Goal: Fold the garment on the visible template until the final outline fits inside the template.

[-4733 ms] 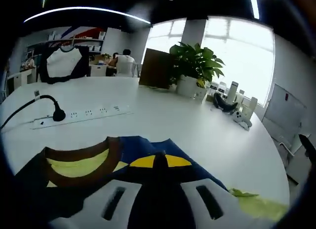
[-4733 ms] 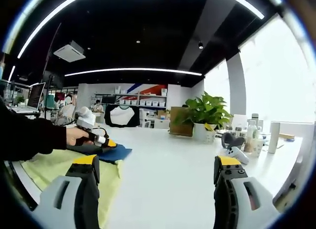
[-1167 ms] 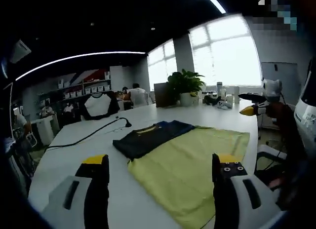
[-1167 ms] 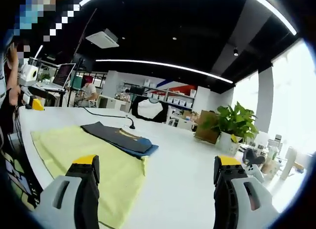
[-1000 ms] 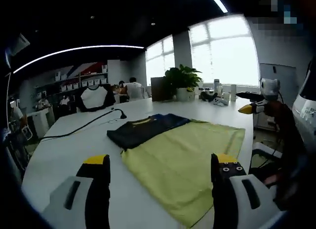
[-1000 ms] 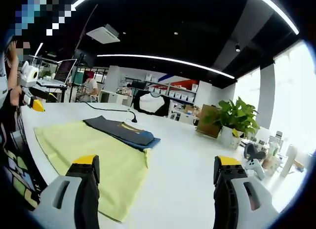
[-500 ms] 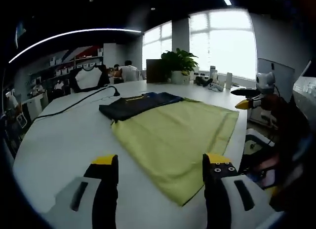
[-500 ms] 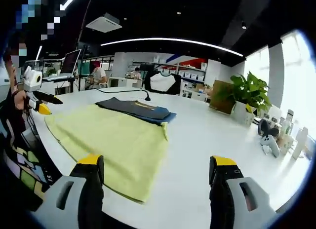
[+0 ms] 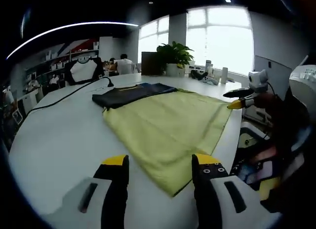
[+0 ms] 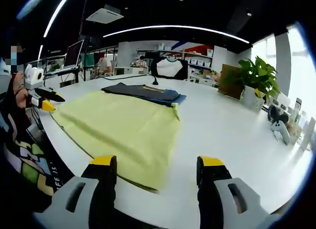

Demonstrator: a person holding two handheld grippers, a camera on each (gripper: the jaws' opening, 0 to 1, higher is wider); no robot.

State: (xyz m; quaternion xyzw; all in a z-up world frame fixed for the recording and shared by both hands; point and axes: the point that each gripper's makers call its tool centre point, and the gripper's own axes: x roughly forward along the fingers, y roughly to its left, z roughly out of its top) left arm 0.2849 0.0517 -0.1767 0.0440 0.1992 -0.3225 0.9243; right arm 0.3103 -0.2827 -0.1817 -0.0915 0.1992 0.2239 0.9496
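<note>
A yellow-green template cloth lies flat on the white table. A dark navy folded garment rests along the cloth's far edge. My left gripper hovers over the cloth's near corner, open with nothing between its jaws. My right gripper is also open and empty, above the cloth's near edge. The right gripper appears at the right of the left gripper view. At the left of the right gripper view is the left gripper.
A black cable runs across the table beyond the garment. A potted plant, bottles and white devices stand at the far side. The person's patterned clothing is at the near table edge.
Both views have dropped lower and closer to the cloth's near edge. Each gripper's jaws have come slightly closer together. The garment and cloth lie as before.
</note>
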